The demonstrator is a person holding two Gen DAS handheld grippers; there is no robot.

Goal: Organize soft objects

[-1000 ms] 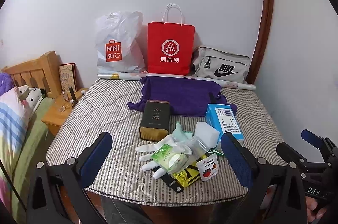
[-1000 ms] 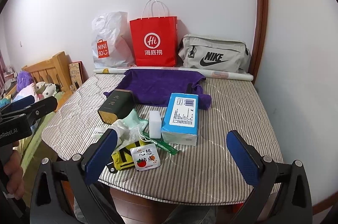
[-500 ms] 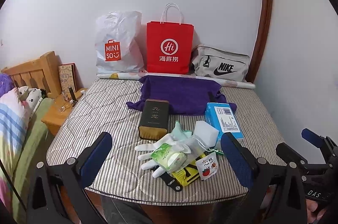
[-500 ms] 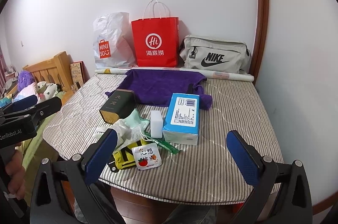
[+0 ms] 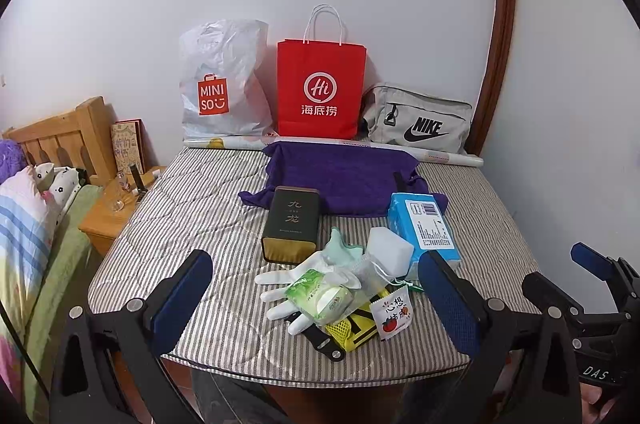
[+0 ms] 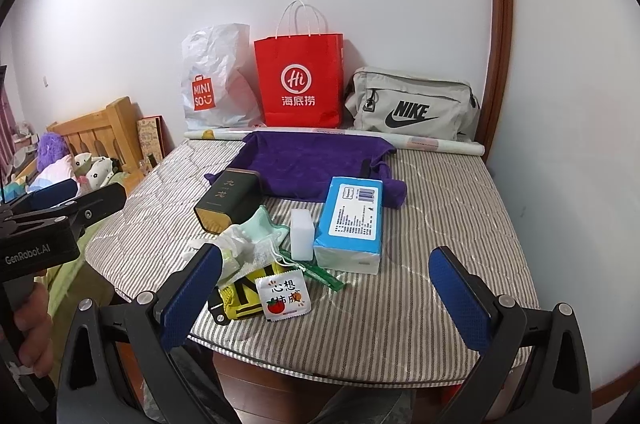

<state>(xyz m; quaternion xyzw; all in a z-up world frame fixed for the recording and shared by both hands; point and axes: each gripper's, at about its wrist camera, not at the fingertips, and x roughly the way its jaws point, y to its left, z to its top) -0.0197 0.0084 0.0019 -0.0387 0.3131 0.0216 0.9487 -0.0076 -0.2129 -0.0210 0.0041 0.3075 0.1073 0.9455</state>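
A pile of small items lies near the front of the striped mattress (image 5: 192, 216): a white glove (image 5: 288, 280), a mint cloth (image 5: 340, 252), a green-printed pack in a clear bag (image 5: 320, 298), a white sponge block (image 5: 390, 252), a yellow mesh item (image 5: 352, 330) and a small sachet (image 5: 391, 312). A blue tissue pack (image 6: 354, 220) and a dark tin (image 6: 228, 199) lie beside them, with a purple towel (image 6: 316, 159) behind. My left gripper (image 5: 316, 300) and right gripper (image 6: 326, 300) both hover open in front of the pile, holding nothing.
A Miniso plastic bag (image 5: 220, 79), a red paper bag (image 5: 320, 87) and a grey Nike bag (image 5: 420, 121) lean on the back wall behind a paper roll (image 5: 440, 155). A wooden nightstand (image 5: 108, 216) and another bed (image 5: 32, 224) stand at left. A hand (image 6: 28, 340) holds the left gripper.
Both views have shifted only slightly; the scene sits a little lower in the right wrist view. Nothing on the mattress has moved, and both grippers stay open.
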